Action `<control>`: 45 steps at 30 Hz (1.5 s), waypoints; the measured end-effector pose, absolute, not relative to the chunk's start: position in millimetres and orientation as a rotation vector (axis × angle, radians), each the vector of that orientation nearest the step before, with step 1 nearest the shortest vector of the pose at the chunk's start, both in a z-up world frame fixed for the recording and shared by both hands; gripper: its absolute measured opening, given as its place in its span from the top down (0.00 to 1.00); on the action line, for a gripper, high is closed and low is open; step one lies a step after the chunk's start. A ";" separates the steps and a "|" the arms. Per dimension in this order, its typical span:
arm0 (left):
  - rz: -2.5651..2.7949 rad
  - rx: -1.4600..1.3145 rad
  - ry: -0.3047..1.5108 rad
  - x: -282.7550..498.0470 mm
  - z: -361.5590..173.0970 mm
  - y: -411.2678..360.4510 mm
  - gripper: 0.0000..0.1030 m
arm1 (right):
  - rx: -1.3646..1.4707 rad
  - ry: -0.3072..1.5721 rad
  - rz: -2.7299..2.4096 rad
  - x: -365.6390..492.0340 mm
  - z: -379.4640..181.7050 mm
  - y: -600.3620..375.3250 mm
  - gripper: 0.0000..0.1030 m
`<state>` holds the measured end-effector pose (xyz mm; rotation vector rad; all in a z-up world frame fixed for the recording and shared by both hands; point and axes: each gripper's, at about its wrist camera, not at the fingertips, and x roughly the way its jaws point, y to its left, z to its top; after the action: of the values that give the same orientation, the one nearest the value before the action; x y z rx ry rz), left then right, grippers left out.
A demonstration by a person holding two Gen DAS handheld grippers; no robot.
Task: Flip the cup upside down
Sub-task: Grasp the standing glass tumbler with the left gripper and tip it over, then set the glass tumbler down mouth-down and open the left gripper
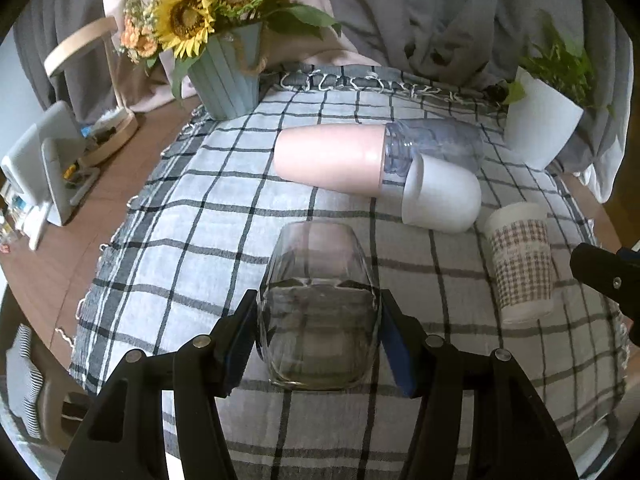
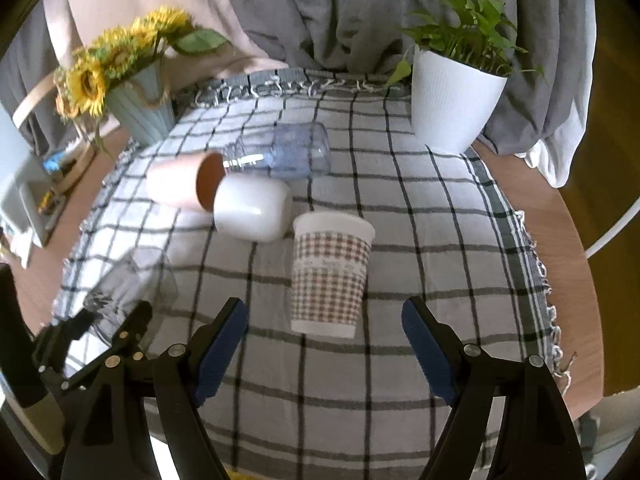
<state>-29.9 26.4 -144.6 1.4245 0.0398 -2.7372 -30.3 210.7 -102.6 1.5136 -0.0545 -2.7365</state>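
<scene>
A clear glass cup (image 1: 318,308) stands on the checked cloth (image 1: 192,216) between the pads of my left gripper (image 1: 318,340), whose jaws press its sides. In the right wrist view the glass (image 2: 128,288) shows at the left with the left gripper (image 2: 100,336) on it. A checked paper cup (image 2: 330,274) stands upright just ahead of my right gripper (image 2: 324,344), which is open and empty. The paper cup also shows in the left wrist view (image 1: 522,262), with the right gripper's tip (image 1: 600,276) beside it.
A pink cup (image 1: 330,158), a white cup (image 1: 442,196) and a clear plastic bottle (image 1: 436,146) lie on their sides mid-table. A sunflower pot (image 1: 228,76) stands back left, a white plant pot (image 1: 540,116) back right. Clutter sits on the wood table (image 1: 60,160) at left.
</scene>
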 end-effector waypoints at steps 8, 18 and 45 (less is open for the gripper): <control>-2.736 1.482 0.064 -64.8 -138.4 17.3 0.45 | 1.420 -0.133 -2.773 -48.3 -83.9 205.5 0.22; -2.729 1.552 0.023 -96.4 -143.7 18.4 0.45 | 1.392 -0.177 -2.834 -62.1 -74.5 206.8 0.22; -2.765 1.574 0.020 -98.4 -123.3 8.8 0.12 | 1.434 -0.221 -2.936 -41.6 -59.7 196.6 0.17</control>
<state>-98.4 8.8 -123.3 1.5738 0.0200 -2.7653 -41.6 196.6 -59.7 1.4342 -0.2214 -2.9358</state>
